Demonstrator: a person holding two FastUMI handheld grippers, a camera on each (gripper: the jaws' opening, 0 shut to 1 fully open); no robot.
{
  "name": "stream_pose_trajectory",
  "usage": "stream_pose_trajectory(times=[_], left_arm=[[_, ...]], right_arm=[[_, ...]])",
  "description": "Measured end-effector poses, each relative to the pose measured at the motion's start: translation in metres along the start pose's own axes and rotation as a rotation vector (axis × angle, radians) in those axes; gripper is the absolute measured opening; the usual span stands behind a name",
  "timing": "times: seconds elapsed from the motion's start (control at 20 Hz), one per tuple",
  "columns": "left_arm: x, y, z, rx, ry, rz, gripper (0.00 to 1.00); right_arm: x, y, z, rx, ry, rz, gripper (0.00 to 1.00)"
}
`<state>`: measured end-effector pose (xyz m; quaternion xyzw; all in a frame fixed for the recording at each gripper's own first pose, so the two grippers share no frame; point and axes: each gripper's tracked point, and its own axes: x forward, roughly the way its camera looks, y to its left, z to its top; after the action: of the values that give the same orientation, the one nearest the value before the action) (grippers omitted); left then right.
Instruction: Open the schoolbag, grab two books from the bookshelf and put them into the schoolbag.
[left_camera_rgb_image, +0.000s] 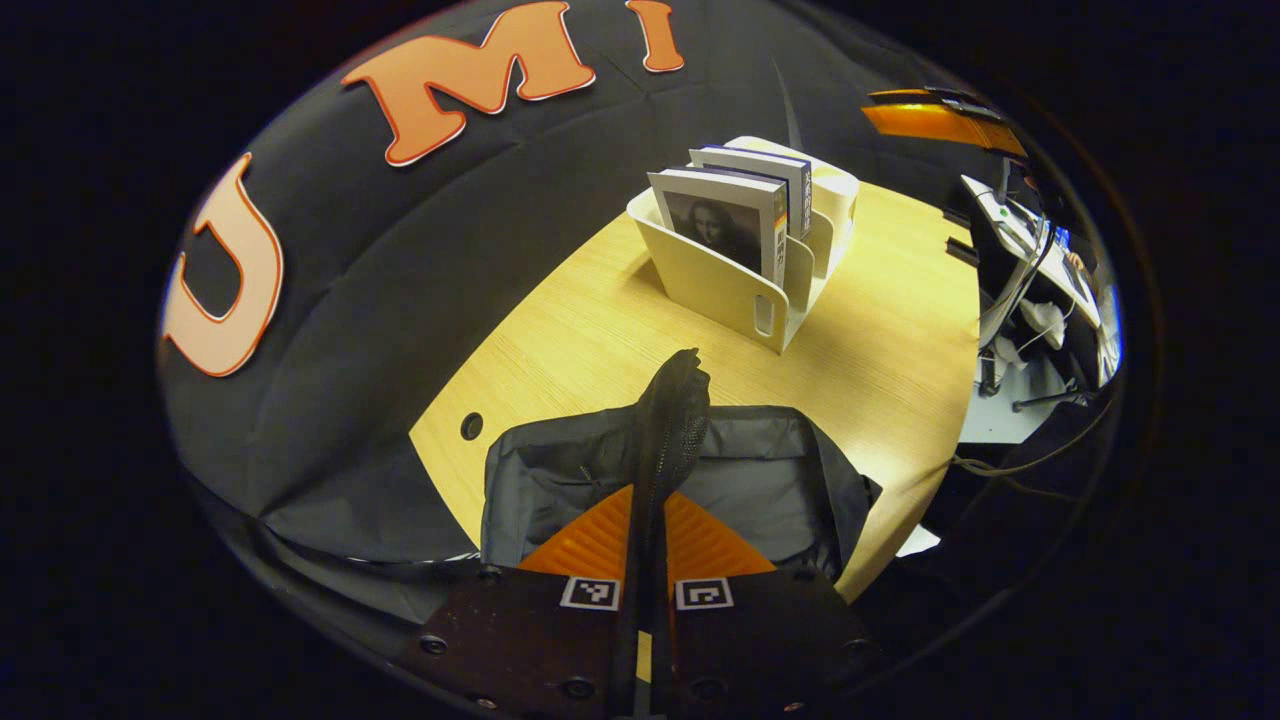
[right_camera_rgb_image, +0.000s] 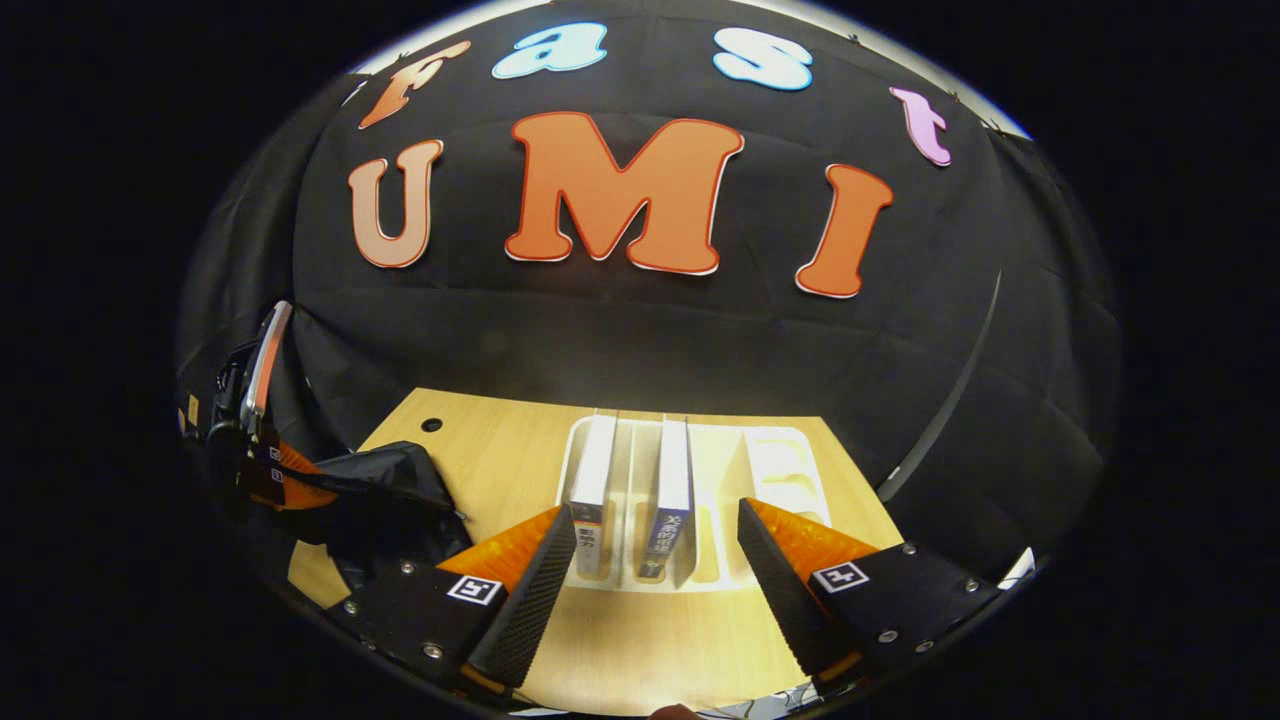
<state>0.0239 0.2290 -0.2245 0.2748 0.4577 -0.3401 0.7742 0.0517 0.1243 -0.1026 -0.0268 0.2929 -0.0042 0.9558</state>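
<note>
A dark grey schoolbag lies open on the wooden table. My left gripper is shut on a black mesh edge of the bag and holds it up. Beyond stands a cream bookshelf with two upright books: one with a portrait cover, and another behind it. In the right gripper view, my right gripper hangs open above the bookshelf, over the two books. At the left are the schoolbag and the left gripper.
A round cable hole sits in the table near the black cloth wall. Past the table's right edge is a desk with equipment and cables. The bookshelf's rightmost slot holds no book.
</note>
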Motion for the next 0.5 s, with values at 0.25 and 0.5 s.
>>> stream_pose_trajectory(times=[0.25,0.5], left_arm=[[-0.003,0.013,0.005,-0.044,0.018,-0.024,0.06],[-0.006,0.003,0.007,-0.036,0.025,-0.040,0.06]], right_arm=[[0.020,0.032,0.023,-0.031,0.143,0.073,0.97],[0.068,0.058,0.027,-0.065,0.280,0.210,0.97]])
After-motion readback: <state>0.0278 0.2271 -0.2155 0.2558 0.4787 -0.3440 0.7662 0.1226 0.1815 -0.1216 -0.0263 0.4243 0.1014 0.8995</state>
